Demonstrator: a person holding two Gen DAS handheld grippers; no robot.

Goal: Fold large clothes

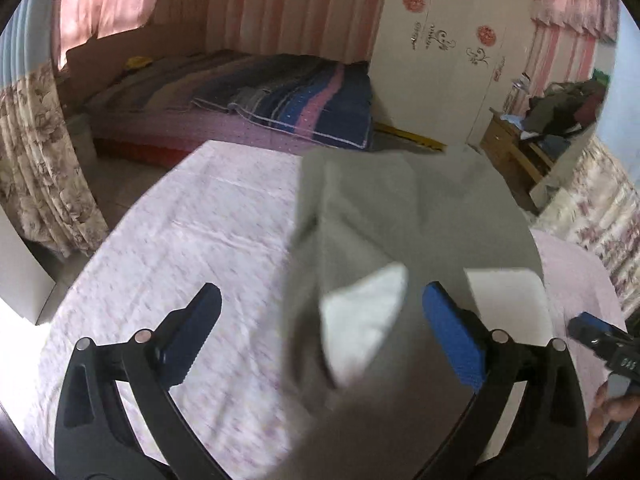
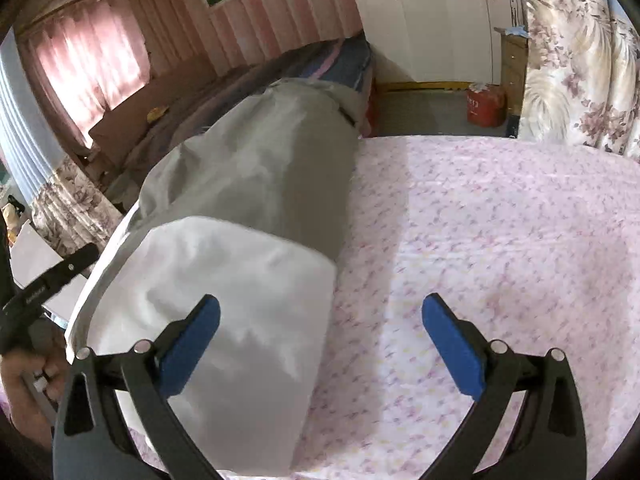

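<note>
While both grippers stand spread wide and grasp nothing, the grey garment (image 1: pixel 400 208) lies folded lengthwise on the pink floral bed (image 1: pixel 192 232). Left gripper (image 1: pixel 320 316): the cloth lies loose under and ahead of its fingers (image 1: pixel 454 340). Right gripper (image 2: pixel 320 340): the white lining (image 2: pixel 240 300) lies under its left finger, bare bedsheet under its right.

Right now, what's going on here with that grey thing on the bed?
A person is folding a grey garment with white pockets turned out, using a handheld gripper in each hand. It lies in a long strip on the pink floral bedsheet. The left gripper stands wide open over the cloth and holds nothing. The right gripper is open too, one finger over a white pocket, gripping nothing.
</note>
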